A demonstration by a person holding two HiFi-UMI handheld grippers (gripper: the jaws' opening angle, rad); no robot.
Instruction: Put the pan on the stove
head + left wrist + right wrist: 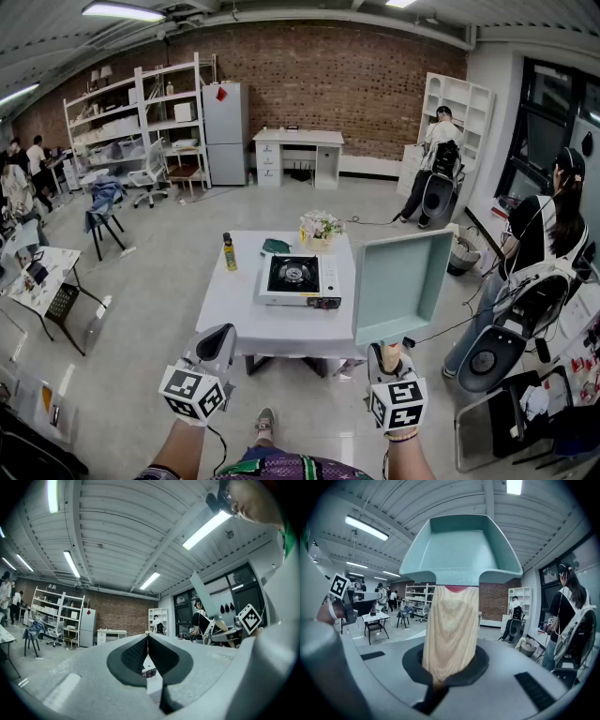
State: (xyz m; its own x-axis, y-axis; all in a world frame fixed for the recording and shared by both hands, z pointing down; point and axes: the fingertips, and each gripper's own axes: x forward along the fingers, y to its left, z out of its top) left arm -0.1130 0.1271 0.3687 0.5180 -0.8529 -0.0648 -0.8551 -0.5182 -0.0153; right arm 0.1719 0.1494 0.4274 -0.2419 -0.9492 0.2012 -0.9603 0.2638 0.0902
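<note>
R claw [450, 667] was clenched on the wooden handle [452, 620] of the teal square pan [403, 281]. Grip sat at the handle's end, prob. so the pan body can reach the burner w/ claw clear of it. Pan was in the air, right of tabletop [234, 309], not yet over the portable gas stove [298, 278] mid-tabletop. L claw [148, 644] was pressed together, empty, held level. Likely idle, as this is a one-hand job.

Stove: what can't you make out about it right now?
- Head view: stove too small to read its knob or any flame.
- Right gripper view: hidden behind the pan and its handle.
- Left gripper view: only a sliver shows between the left gripper's shut jaws.
</note>
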